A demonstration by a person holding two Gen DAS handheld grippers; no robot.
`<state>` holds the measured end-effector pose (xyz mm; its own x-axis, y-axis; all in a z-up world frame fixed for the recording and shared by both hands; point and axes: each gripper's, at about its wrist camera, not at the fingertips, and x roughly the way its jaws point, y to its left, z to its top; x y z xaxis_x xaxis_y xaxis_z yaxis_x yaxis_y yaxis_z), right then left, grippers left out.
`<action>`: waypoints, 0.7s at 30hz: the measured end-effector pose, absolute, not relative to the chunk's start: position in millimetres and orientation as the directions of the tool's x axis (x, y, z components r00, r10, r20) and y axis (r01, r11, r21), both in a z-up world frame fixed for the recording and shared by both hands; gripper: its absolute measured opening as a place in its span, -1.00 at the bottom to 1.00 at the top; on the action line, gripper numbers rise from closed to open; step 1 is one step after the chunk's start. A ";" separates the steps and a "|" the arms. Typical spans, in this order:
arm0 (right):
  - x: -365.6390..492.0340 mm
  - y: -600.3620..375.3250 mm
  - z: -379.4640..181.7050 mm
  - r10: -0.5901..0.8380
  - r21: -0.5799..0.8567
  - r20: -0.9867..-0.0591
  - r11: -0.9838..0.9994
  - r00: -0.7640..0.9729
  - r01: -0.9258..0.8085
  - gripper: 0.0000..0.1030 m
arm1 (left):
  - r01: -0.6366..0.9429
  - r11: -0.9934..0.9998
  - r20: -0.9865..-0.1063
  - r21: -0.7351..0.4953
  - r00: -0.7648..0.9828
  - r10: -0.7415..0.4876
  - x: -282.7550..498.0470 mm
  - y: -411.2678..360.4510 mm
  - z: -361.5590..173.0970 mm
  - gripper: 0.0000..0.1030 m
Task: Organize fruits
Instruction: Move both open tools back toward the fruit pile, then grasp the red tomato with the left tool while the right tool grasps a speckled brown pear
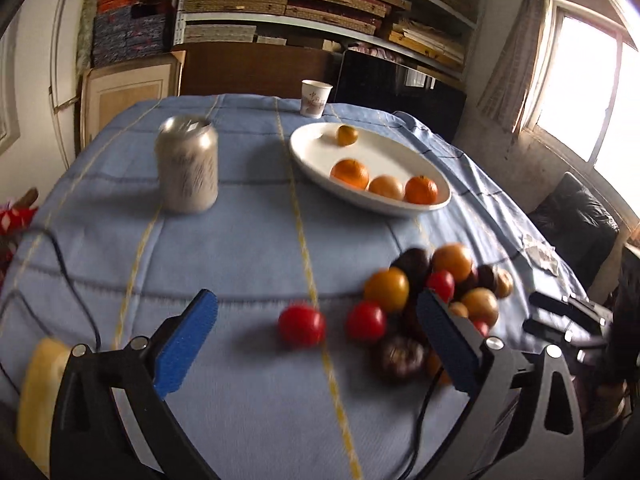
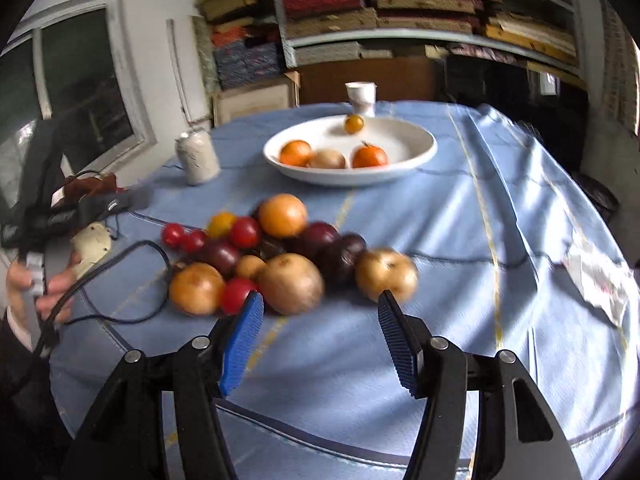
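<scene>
1. Hovering above the blue-clothed counter [image 1: 240,264], the left gripper [image 1: 316,312] is holding its jaws spread wide with nothing between the blue pads; a red tomato [image 1: 301,325] is lying on the cloth just beyond them.
2. Sitting at the near right in the left wrist view, a loose pile of fruit [image 1: 436,292], orange, red, dark purple and tan pieces, is partly hiding behind the right-hand pad.
3. Holding four orange-toned fruits, a white oval plate [image 1: 316,148] is resting far right of centre, with a paper cup [image 1: 316,98] beyond it and a silver can [image 1: 187,164] to its left.
4. Pointing at the same pile [image 2: 280,256] from the near side, the right gripper [image 2: 320,312] is keeping its jaws partly spread and gripping nothing; its pads are framing a tan fruit [image 2: 291,283].
5. Gripping the other tool's handle, a hand [image 2: 44,284] is showing at the left edge of the right wrist view.
</scene>
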<state>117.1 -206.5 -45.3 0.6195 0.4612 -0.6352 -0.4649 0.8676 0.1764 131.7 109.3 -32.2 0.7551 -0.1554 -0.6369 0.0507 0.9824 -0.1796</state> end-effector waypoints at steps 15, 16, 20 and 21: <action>134.6 -181.0 -58.5 0.517 0.321 -0.656 0.851 0.550 -0.416 0.17 | 0.019 0.988 -0.680 -0.151 0.723 -0.118 126.2 107.2 -51.3 0.91; 137.4 -180.6 -59.9 0.517 0.333 -0.660 0.852 0.545 -0.404 0.17 | 0.016 0.989 -0.681 -0.147 0.724 -0.113 125.9 107.0 -51.1 0.91; 148.9 -180.9 -64.0 0.526 0.389 -0.664 0.850 0.531 -0.355 0.17 | 0.003 0.988 -0.680 -0.156 0.725 -0.110 125.0 110.3 -50.8 0.91; 150.7 -181.0 -64.6 0.525 0.396 -0.666 0.851 0.529 -0.346 0.17 | 0.001 0.987 -0.680 -0.159 0.725 -0.110 124.7 111.2 -50.6 0.91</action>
<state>150.7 -181.0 -64.6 0.5293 0.5255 -0.6662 -0.3460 0.8506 0.3961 124.7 111.2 -50.6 0.7252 -0.1096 -0.6798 0.0006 0.9873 -0.1586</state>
